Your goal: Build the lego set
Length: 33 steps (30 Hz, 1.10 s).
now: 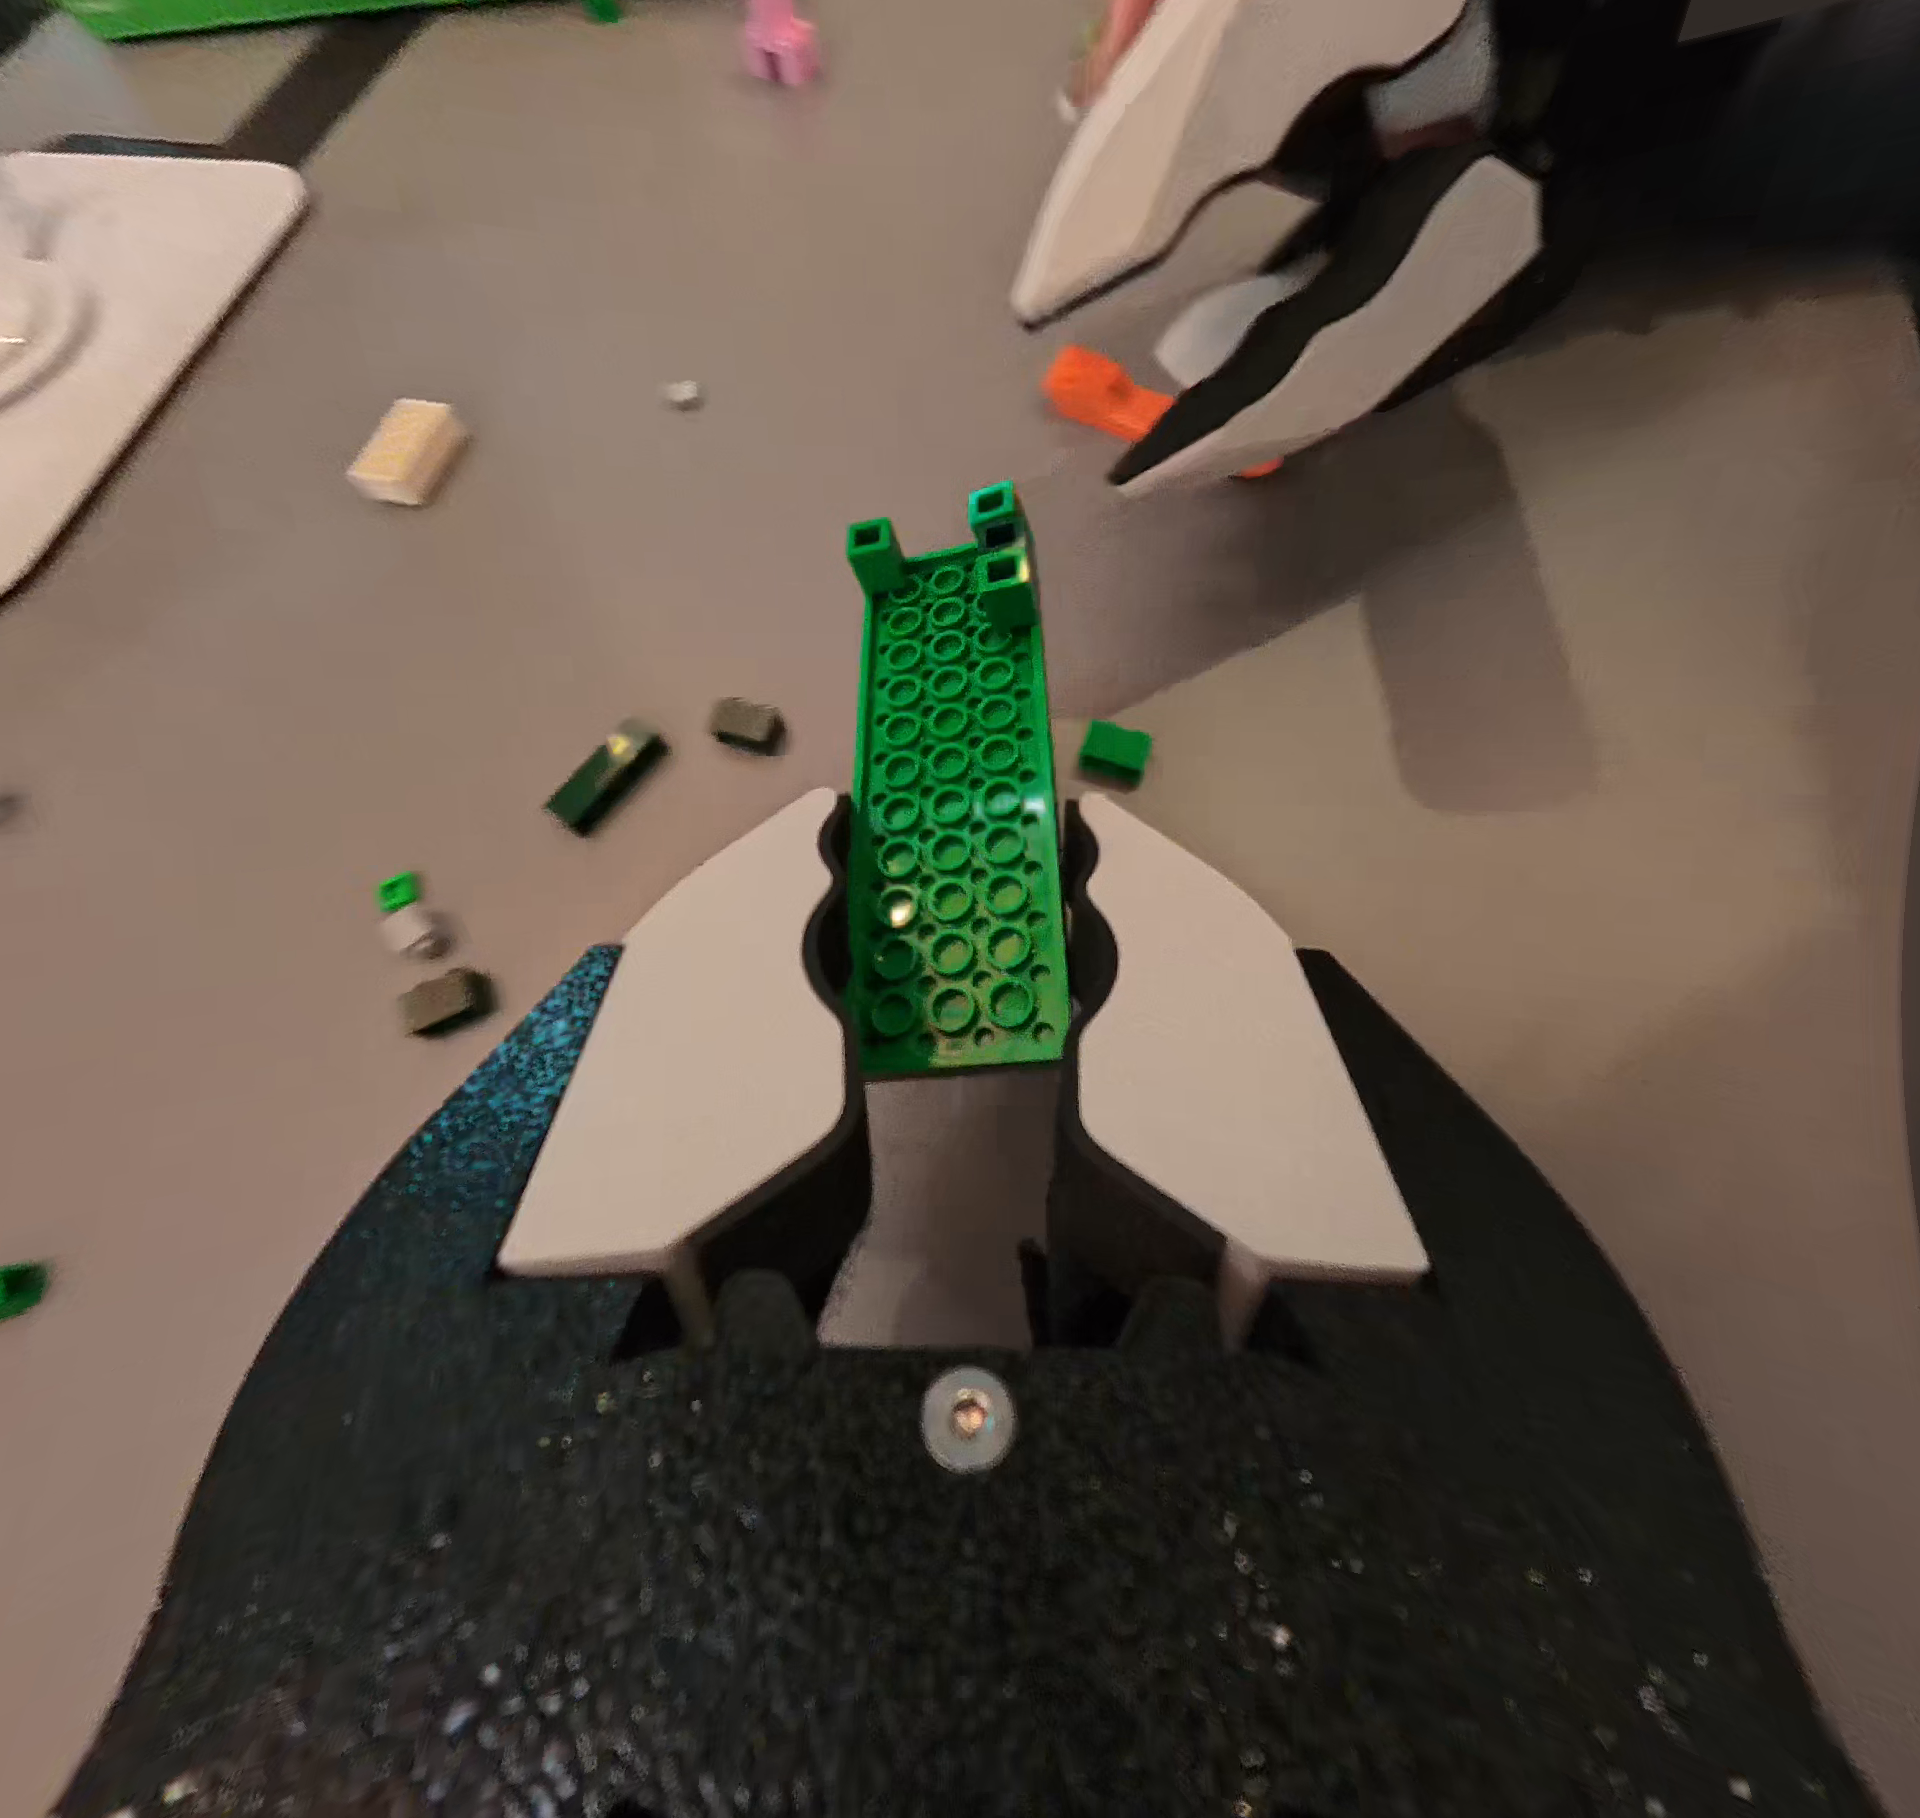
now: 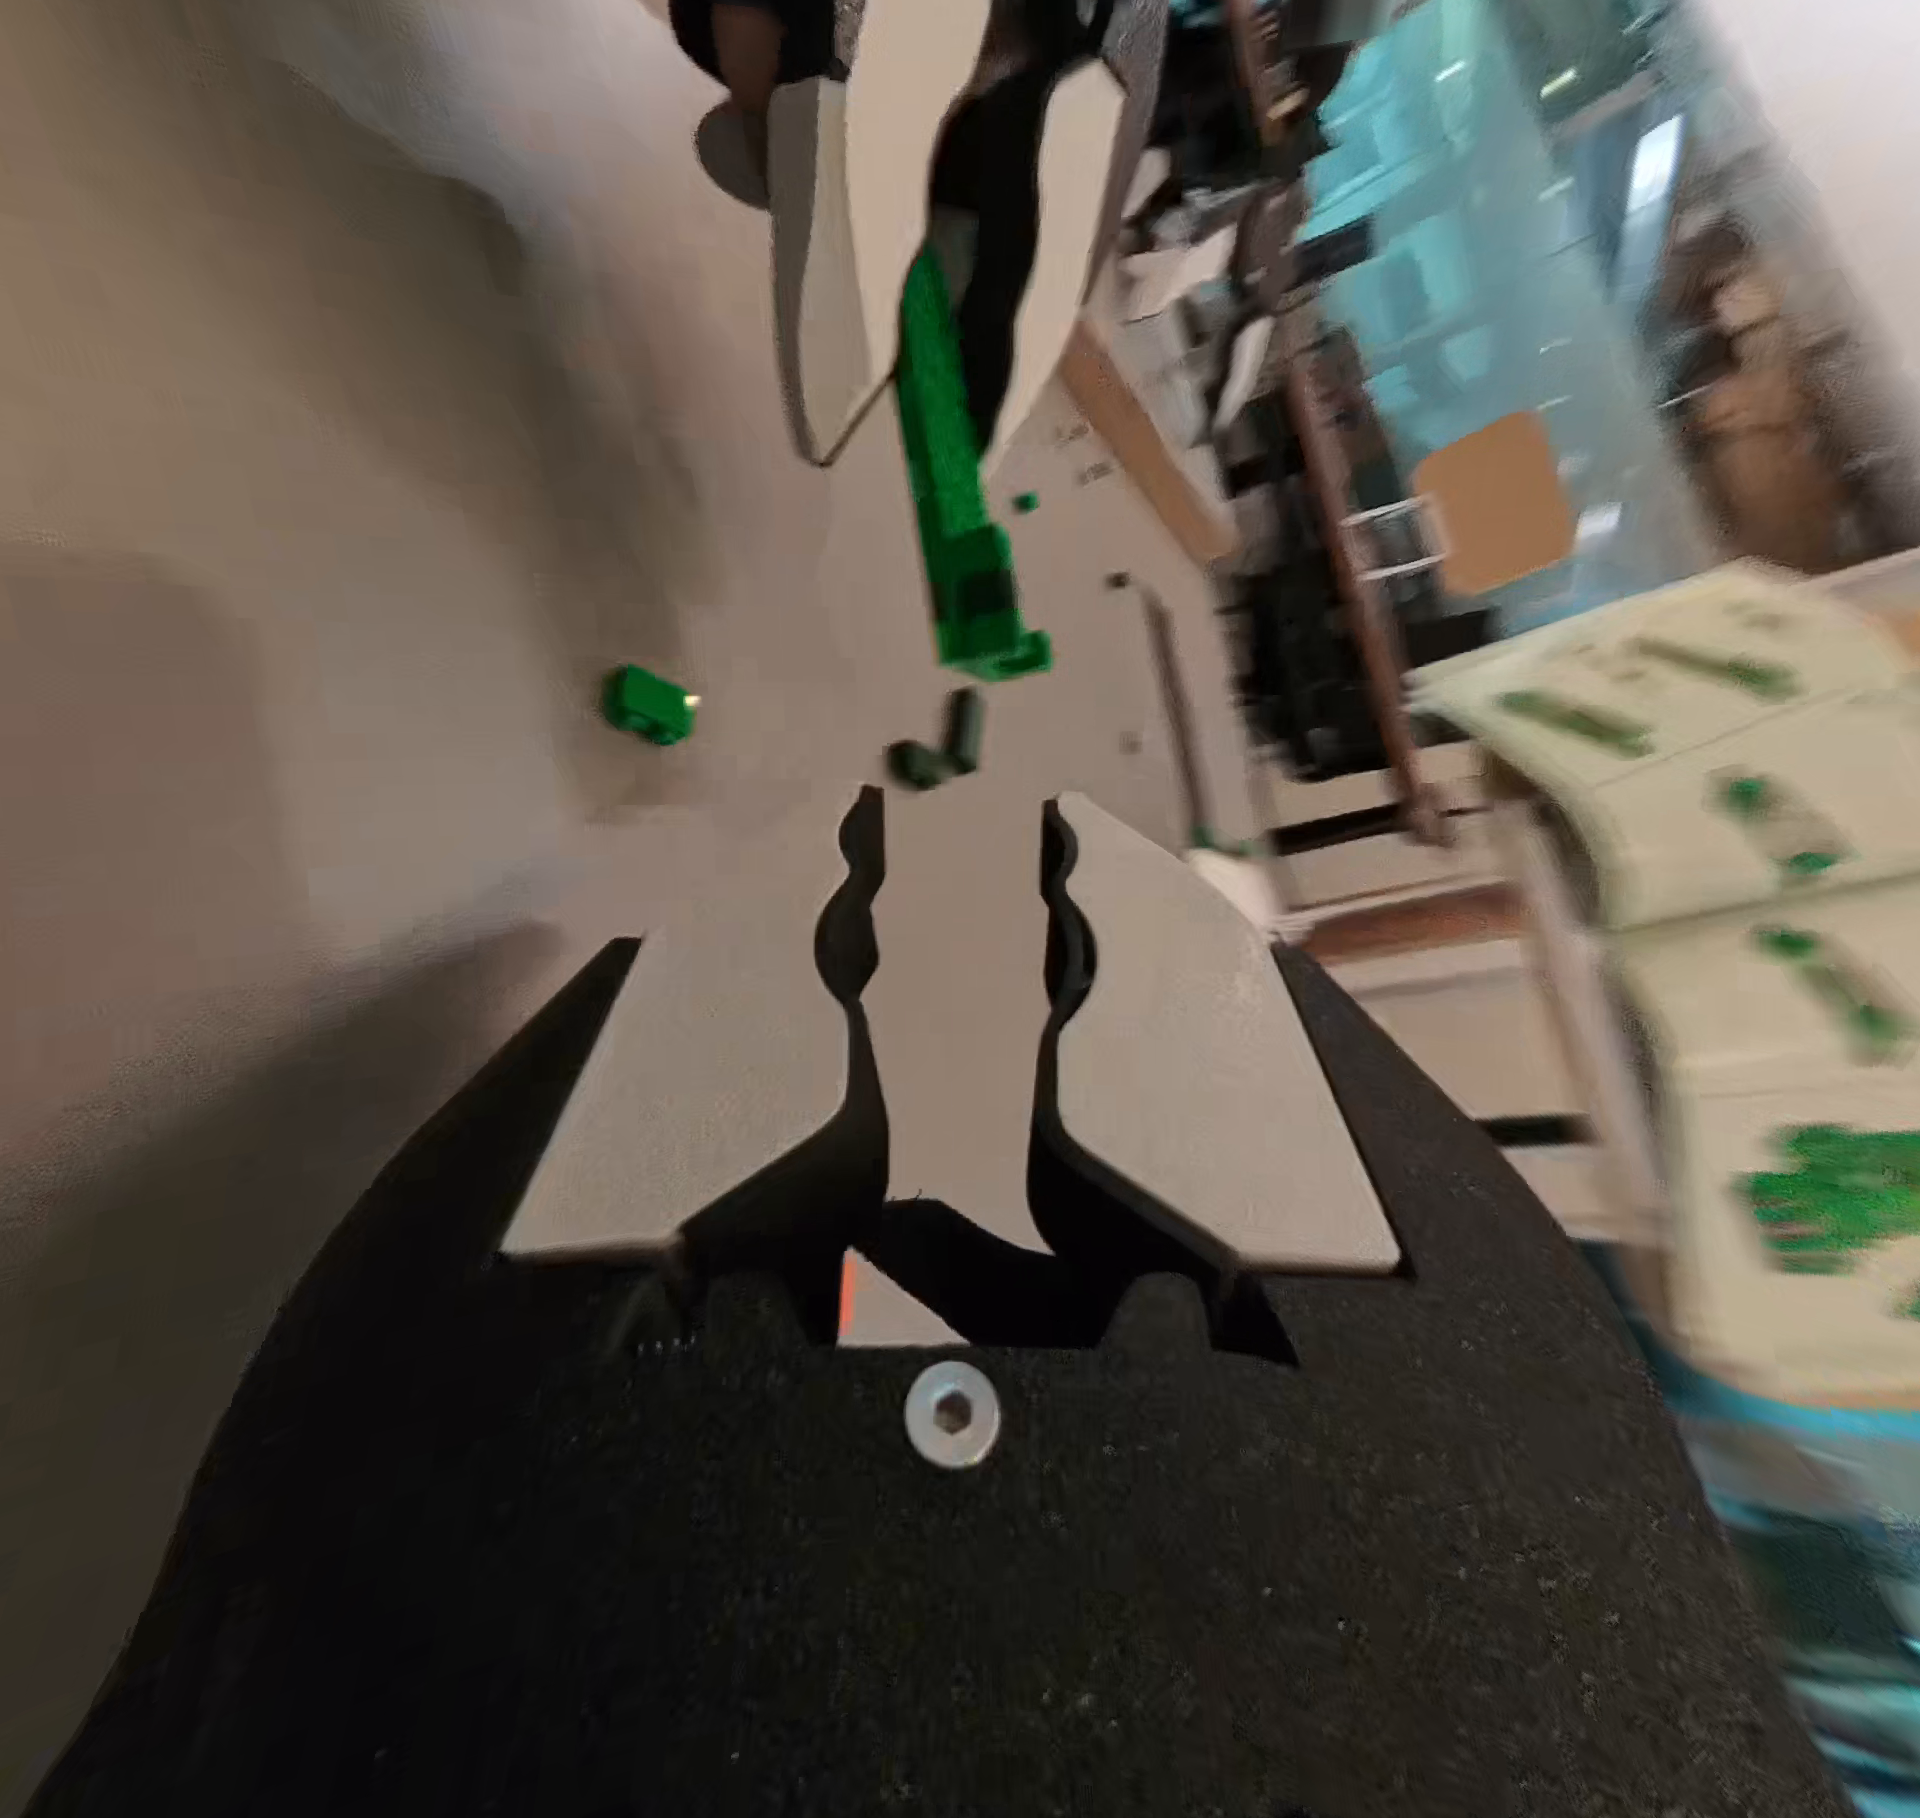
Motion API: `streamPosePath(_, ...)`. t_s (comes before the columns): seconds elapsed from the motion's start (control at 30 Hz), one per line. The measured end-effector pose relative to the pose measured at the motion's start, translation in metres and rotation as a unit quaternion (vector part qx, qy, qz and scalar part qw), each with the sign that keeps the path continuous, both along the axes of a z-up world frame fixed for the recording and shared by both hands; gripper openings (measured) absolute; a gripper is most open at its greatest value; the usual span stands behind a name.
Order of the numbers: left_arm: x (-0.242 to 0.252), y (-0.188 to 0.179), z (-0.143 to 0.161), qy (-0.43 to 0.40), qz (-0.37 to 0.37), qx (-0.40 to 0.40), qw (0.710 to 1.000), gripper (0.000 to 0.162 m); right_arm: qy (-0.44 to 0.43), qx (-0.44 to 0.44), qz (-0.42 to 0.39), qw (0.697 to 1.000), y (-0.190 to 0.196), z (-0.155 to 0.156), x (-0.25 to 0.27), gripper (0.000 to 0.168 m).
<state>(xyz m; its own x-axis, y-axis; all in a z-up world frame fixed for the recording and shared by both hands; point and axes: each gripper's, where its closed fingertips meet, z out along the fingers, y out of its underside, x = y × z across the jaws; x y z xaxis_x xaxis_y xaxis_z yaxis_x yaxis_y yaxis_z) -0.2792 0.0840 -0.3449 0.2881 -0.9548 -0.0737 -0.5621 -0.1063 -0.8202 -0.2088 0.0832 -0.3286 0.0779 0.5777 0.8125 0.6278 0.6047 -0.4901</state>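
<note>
While L tool (image 1: pixel 956 812) pinches green plate (image 1: pixel 956 812) upright, R tool (image 2: pixel 961 812) spread, empty, nearby.

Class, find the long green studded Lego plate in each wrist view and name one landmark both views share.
Left wrist view: long green studded Lego plate at centre, clamped in the left gripper.
Right wrist view: upper centre, seen edge-on, hanging from that gripper.
Shared landmark: small green brick on the table.

Grey matte tabletop (image 1: pixel 582 241), soft shadows across it. Beyond table edge: blurred shelving (image 2: pixel 1320 542), teal glass partition (image 2: pixel 1475 241). Pale wall (image 2: pixel 1829 23) upper right.
</note>
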Motion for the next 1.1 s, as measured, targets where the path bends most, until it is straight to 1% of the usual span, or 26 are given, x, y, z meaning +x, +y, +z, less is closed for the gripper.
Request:
streamPosePath(0.03,-0.004,0.004,0.001,-0.007,0.007,-0.002,1.000,0.038,-0.002,-0.069,0.011,0.998,-0.004,-0.009,0.000,0.025)
streamPosePath(0.1,-0.008,0.007,-0.002,-0.008,0.005,-0.019,1.000,0.038,-0.011,-0.213,0.032,0.976,-0.017,-0.027,-0.005,0.026)
streamPosePath(0.13,-0.010,0.006,-0.006,-0.001,-0.003,-0.025,1.000,0.038,-0.013,-0.269,0.036,0.962,-0.023,-0.033,-0.009,0.030)
streamPosePath(0.17,-0.012,0.004,-0.011,0.014,-0.011,-0.030,0.999,0.038,-0.012,-0.304,0.026,0.952,-0.024,-0.037,-0.012,0.036)
streamPosePath(0.2,-0.014,0.002,-0.017,0.035,-0.023,-0.036,0.998,0.038,-0.019,-0.331,0.021,0.943,-0.026,-0.042,-0.015,0.039)
streamPosePath(0.27,-0.018,-0.001,-0.028,0.073,-0.041,-0.040,0.996,0.038,-0.031,-0.348,-0.004,0.937,-0.023,-0.049,-0.019,0.039)
streamPosePath(0.37,-0.018,-0.010,-0.035,0.085,-0.073,-0.055,0.992,0.038,-0.057,-0.355,-0.032,0.933,-0.019,-0.060,-0.024,0.035)
streamPosePath(0.47,-0.019,-0.016,-0.041,0.095,-0.092,-0.072,0.989,0.038,-0.059,-0.377,-0.029,0.924,-0.022,-0.061,-0.031,0.033)
streamPosePath(0.57,-0.021,-0.017,-0.047,0.102,-0.094,-0.089,0.986,0.038,-0.065,-0.386,-0.032,0.920,-0.022,-0.063,-0.036,0.029)
streamPosePath(0.63,-0.020,-0.018,-0.047,0.092,-0.097,-0.095,0.986,0.038,-0.071,-0.383,-0.030,0.920,-0.022,-0.064,-0.038,0.017)
streamPosePath(0.73,-0.020,-0.019,-0.046,0.088,-0.100,-0.103,0.986,0.039,-0.091,-0.365,-0.037,0.926,-0.020,-0.064,-0.031,0.016)
streamPosePath(0.8,-0.021,-0.021,-0.046,0.084,-0.100,-0.111,0.985,0.040,-0.087,-0.346,-0.043,0.933,-0.015,-0.058,-0.024,0.016)
streamPosePath(0.83,-0.022,-0.022,-0.046,0.085,-0.102,-0.116,0.984,0.044,-0.072,-0.335,-0.044,0.938,-0.012,-0.051,-0.022,0.016)
streamPosePath(0.87,-0.022,-0.023,-0.045,0.086,-0.103,-0.117,0.984,0.056,-0.055,-0.322,-0.044,0.944,-0.009,-0.045,-0.021,0.016)
streamPosePath(0.97,-0.023,-0.021,-0.044,0.097,-0.089,-0.107,0.985,0.074,0.004,-0.233,-0.038,0.972,0.003,-0.023,-0.025,0.016)
streamPosePath(1.0,-0.024,-0.018,-0.042,0.098,-0.080,-0.098,0.987,0.075,0.024,-0.189,-0.032,0.981,0.005,-0.014,-0.029,0.016)
streamPosePath(1.03,-0.023,-0.016,-0.037,0.088,-0.074,-0.090,0.989,0.069,0.044,-0.142,-0.028,0.989,0.005,-0.006,-0.034,0.016)
streamPosePath(1.1,-0.014,-0.014,-0.014,0.016,-0.071,-0.088,0.993,0.056,0.064,-0.049,-0.024,0.996,0.003,0.007,-0.045,0.016)
